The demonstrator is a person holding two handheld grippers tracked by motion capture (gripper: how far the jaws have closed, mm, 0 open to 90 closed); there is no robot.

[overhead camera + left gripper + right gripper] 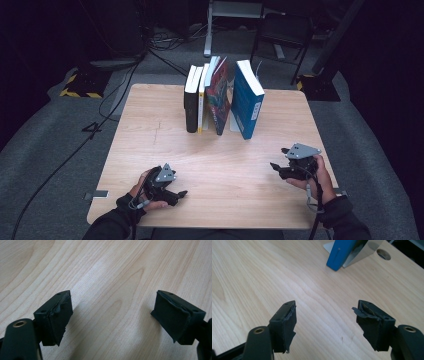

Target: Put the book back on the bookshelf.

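- The blue book [247, 98] stands upright at the far middle of the tabletop [150, 130], the rightmost of a row of books; its spine faces me and its long axis runs up from the surface, with the cover faces pointing left and right.
- It leans a little apart from the red-covered book [219, 95] to its left, so I read a gap at the top between the two.
- In the right gripper view the lower corner of the blue book [339, 253] lies ahead and slightly right of my fingers [284, 325], well apart from them, with what looks like a shiny bookend [364, 252] just behind it.
- The right gripper [280, 167] is the nearer one: it sits at the near right, with the book ahead and to its left. Its fingers are spread wide, nothing between them.
- The left gripper [175, 195] rests low at the near left, farther from the book. Its fingers [57, 315] are also parted, over bare wood.
- Judgement: the coming reach goes forward and leftward with the right hand, fingers turned to straddle the book's thickness.
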